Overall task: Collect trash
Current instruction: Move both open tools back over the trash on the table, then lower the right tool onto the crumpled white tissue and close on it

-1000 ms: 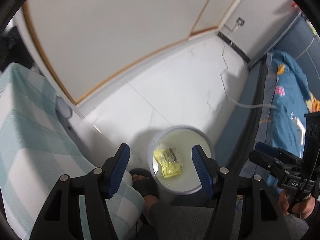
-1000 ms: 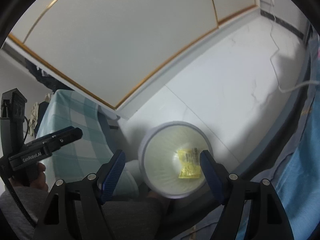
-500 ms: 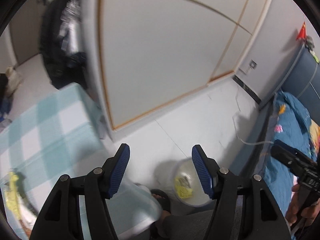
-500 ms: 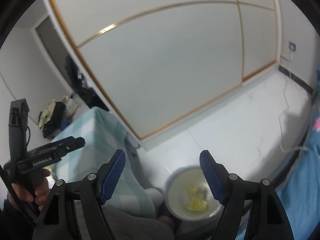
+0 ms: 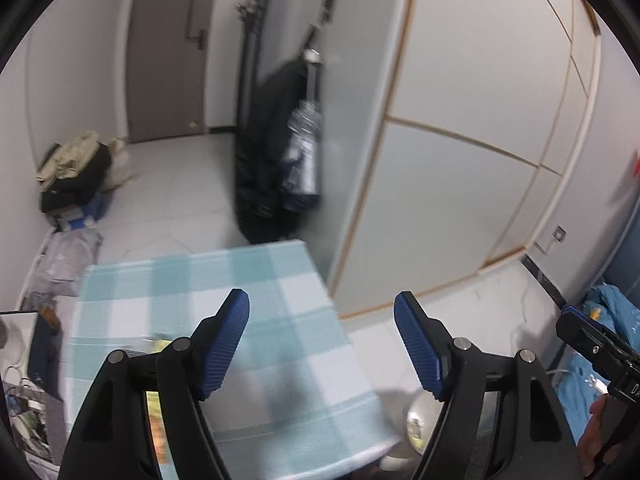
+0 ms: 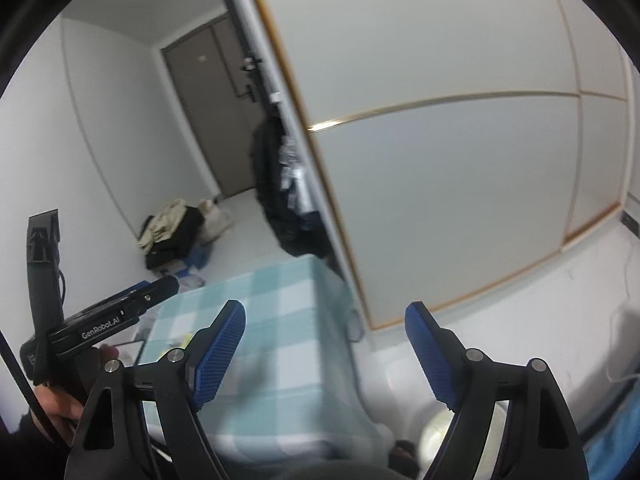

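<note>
Status, all relative to the bench [image 5: 280, 320]: white round bin [image 5: 420, 420] sits on the floor just past the bench's right corner, low in both views. Something yellowish inside it, too blurred to ID, prob one piece of trash already in.

Left on the bench, near its left edge: yellow wrapper-ish bit [image 5: 160, 345] plus an orange/yellow packet [image 5: 154, 420] partly hidden behind the tool arm. So I'd judge the job partway, more pickups to go.

Left tool [image 5: 322, 346]: jaws opening, spread wide, nothing btwn them. Right tool [image 6: 325, 354]: same, opening, empty.

Materials: bench cover is soft cloth, pale teal/white check, draping over the edge. Bin looks like smooth translucent plastic. Tool pads are ribbed blue rubber on black frames. Floor [image 5: 460, 320] is glossy white tile.
</note>
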{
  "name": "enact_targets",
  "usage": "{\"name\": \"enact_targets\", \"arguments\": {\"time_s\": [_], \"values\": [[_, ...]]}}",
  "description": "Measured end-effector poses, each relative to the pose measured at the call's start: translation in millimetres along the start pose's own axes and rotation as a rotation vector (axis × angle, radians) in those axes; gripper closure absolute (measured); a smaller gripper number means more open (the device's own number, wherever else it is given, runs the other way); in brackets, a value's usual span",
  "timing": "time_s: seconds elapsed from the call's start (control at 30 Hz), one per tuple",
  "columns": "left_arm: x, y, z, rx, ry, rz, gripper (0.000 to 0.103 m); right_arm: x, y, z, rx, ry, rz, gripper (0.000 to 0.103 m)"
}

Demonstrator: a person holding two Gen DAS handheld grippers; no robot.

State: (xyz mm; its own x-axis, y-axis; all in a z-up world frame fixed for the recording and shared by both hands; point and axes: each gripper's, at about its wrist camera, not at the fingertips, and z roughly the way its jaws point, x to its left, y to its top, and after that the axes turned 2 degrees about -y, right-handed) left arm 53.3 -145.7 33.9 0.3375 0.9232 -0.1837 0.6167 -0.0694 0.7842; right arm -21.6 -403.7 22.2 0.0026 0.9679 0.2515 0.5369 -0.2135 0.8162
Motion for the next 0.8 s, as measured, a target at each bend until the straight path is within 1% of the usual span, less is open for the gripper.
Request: {"name": "enact_targets", "arguments": {"time_s": [0.03,0.1,0.23,0.27,0.37,0.5,0.57,0.8], "values": [[4,1,-5,-0.012,0.012,-0.003,0.028,8,-1,4,0.003,0.011,-0.006,0.021],[17,3,-15,-0.039,0.037,-0.016,0.021,26,-1,12,0.009,0.037,-0.029,0.020],[47,1,-31,-0.075,0.053,-0.049,0.020,55,-3,24,0.014,0.073,-0.082,0.019],[54,0,-33,-0.079,0.061,-0.056,0.018,64,-4,29,0.019,0.089,-0.095,0.019],[70,-3,-36,-0.084,0.098,-0.080,0.016,83,-7,36,0.036,0.117,-0.126,0.019],[89,-7,-35,-0.081,0.119,-0.119,0.016,106,-11,48,0.057,0.139,-0.182,0.019],[100,-10,-36,-0.078,0.137,-0.139,0.016,120,-14,57,0.082,0.168,-0.206,0.019],[132,-22,-30,-0.053,0.178,-0.206,0.016,153,-26,84,0.125,0.234,-0.240,0.019]]}}
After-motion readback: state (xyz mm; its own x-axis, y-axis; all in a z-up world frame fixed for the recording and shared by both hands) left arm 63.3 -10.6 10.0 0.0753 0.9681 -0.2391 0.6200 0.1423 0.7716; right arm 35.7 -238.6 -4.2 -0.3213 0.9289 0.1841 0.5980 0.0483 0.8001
